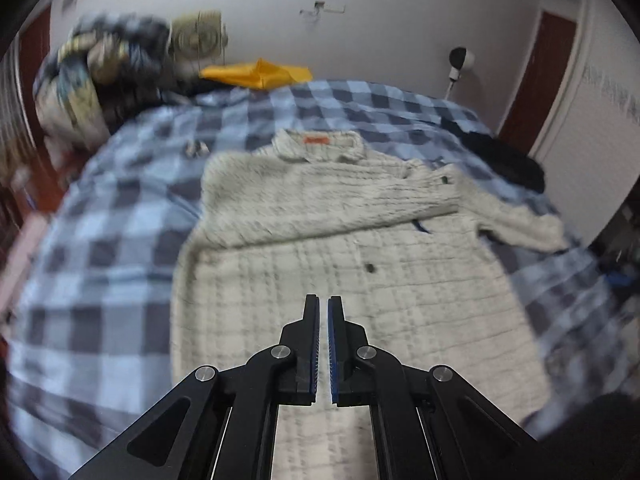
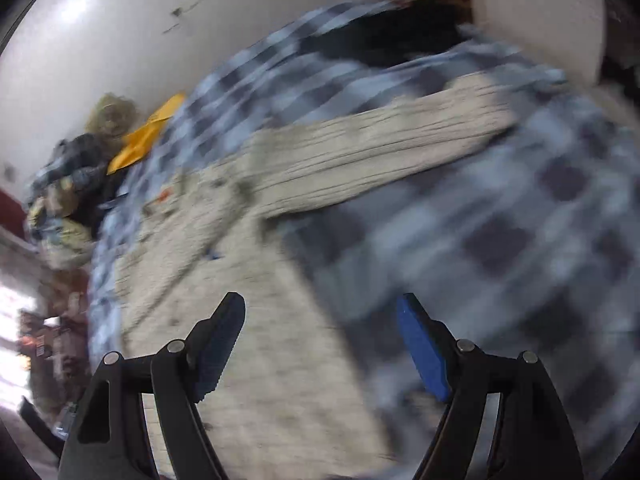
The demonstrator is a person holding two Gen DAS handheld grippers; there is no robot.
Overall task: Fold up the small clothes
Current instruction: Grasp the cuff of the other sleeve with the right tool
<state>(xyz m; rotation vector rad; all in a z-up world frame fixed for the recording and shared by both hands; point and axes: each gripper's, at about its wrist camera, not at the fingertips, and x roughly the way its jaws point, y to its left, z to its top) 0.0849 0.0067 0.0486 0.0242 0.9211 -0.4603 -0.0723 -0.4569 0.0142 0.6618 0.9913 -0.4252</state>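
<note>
The cream knitted cardigan (image 1: 340,248) lies flat on the blue checked bedcover (image 1: 112,240), filling the middle of the left wrist view from the collar near the upper centre down past the lower edge. Its long axis runs bottom to top in that frame, collar with an orange label (image 1: 315,141) pointing away towards the wall. One sleeve (image 1: 340,196) is already laid across the chest, lying roughly crosswise to the body; the other sleeve (image 2: 384,148) stretches out towards the upper right of the right wrist view, unfolded.

So the sleeve stage looks half done, and both tools hang above the garment, holding nothing. The left gripper (image 1: 324,300) has its jaws drawn together with only a sliver of gap and no cloth in it. The right gripper (image 2: 320,308) stands with jaws wide apart, empty, over the cardigan's edge where it meets the bedcover (this view is badly smeared, so fine detail is lost).

The next move probably calls for taking the outstretched sleeve near its cuff and carrying it across the chest onto the first, keeping the body flat.

At the upper left sit a yellow cloth (image 1: 260,74) and a heap of patterned fabric (image 1: 92,68).
</note>
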